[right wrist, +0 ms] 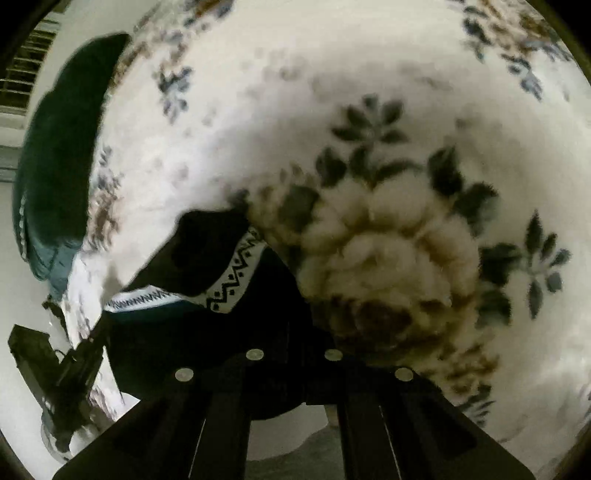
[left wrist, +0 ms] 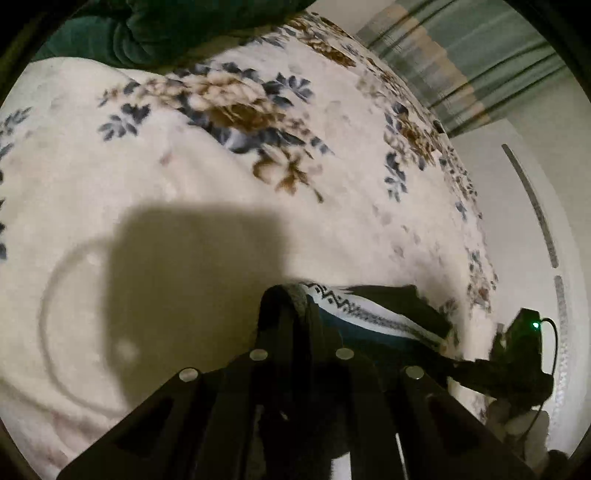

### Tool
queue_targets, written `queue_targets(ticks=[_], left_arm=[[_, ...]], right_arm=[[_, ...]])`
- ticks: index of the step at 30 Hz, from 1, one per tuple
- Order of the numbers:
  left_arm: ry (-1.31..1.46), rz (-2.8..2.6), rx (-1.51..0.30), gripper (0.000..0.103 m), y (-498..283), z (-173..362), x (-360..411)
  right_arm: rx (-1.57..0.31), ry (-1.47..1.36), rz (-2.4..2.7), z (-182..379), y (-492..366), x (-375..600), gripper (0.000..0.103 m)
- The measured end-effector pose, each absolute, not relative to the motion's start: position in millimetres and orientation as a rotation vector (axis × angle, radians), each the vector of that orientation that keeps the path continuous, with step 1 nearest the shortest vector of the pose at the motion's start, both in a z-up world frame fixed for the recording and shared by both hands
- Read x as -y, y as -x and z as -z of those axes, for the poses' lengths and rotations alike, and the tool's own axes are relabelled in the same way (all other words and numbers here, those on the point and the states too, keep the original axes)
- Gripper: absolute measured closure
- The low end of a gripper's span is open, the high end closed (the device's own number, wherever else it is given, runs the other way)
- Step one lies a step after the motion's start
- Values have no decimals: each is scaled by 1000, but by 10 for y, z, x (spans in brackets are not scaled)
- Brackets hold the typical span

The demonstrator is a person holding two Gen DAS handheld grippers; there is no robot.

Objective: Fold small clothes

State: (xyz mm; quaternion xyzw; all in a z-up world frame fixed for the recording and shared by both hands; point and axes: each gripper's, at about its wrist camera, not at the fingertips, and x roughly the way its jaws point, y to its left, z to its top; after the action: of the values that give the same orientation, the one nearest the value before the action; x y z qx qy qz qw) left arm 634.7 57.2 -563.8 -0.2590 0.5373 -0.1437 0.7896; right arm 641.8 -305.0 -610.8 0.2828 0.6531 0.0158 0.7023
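Note:
A small dark garment (left wrist: 384, 334) with a white zigzag-patterned band lies on a white floral blanket (left wrist: 184, 166). In the left wrist view my left gripper (left wrist: 290, 299) is shut on the garment's left edge, and cloth bunches at the fingertips. My right gripper (left wrist: 465, 363) reaches the garment's far right end. In the right wrist view the same garment (right wrist: 221, 288) spreads over and in front of my right gripper (right wrist: 295, 332), which is shut on the dark cloth. Its fingertips are hard to make out against the fabric. My left gripper (right wrist: 98, 334) holds the other end at lower left.
A dark green bundle of cloth (left wrist: 166, 29) sits at the far side of the bed, also in the right wrist view as the green bundle (right wrist: 55, 166). A striped curtain (left wrist: 461, 62) hangs beyond the bed. The bed's edge and a pale wall run along the right.

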Motion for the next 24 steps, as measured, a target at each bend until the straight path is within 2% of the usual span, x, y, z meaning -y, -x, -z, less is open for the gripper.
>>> queue_targets(ticks=[1, 2, 3, 4, 6, 7, 8, 9, 10, 14, 16, 19, 20, 22, 23, 24], left_arm=[[576, 329, -1152, 90, -6347, 5595, -587], [577, 337, -1145, 84, -6351, 5568, -585], [576, 343, -1137, 64, -6359, 5545, -590], [569, 339, -1132, 54, -6377, 5547, -588], [559, 339, -1137, 56, -6436, 5610, -569], [551, 339, -1144, 61, -6461, 5647, -550], [532, 335, -1147, 75, -6482, 5673, -522], [511, 333, -1151, 93, -6501, 5693, -492], [507, 341, -1158, 93, -6521, 5707, -467], [503, 344, -1149, 94, -6631, 5734, -470], [508, 344, -1178, 93, -6689, 5836, -464], [558, 354, -1232, 86, -6696, 5917, -505], [563, 360, -1224, 84, -6651, 5850, -539], [562, 373, -1216, 76, -6548, 5719, -585], [565, 384, -1203, 73, -6447, 5612, -626], [570, 392, -1194, 62, -6360, 5532, -659]], right_arm=[[-1447, -642, -59, 6057, -6447, 3040, 89], [-1430, -649, -77, 6009, -6477, 3032, 69], [-1404, -655, -95, 5978, -6517, 3015, 44], [-1387, -659, -112, 5958, -6534, 3011, 36], [-1408, -636, -141, 6007, -6661, 2906, 34], [-1426, -619, -149, 6026, -6678, 2871, 34], [-1446, -577, -162, 6075, -6746, 2768, 40], [-1447, -523, -161, 6083, -6789, 2685, 72], [-1451, -447, -138, 6092, -6828, 2599, 90], [-1370, -464, -89, 6010, -6886, 2636, 95], [-1384, -559, -55, 6103, -6945, 2733, 95], [-1432, -555, -55, 6212, -6975, 2701, 93], [-1437, -563, -61, 6172, -6957, 2699, 87], [-1452, -575, -87, 6092, -6861, 2717, 64], [-1453, -566, -97, 6016, -6770, 2723, 43], [-1443, -561, -114, 5923, -6647, 2733, 37]])
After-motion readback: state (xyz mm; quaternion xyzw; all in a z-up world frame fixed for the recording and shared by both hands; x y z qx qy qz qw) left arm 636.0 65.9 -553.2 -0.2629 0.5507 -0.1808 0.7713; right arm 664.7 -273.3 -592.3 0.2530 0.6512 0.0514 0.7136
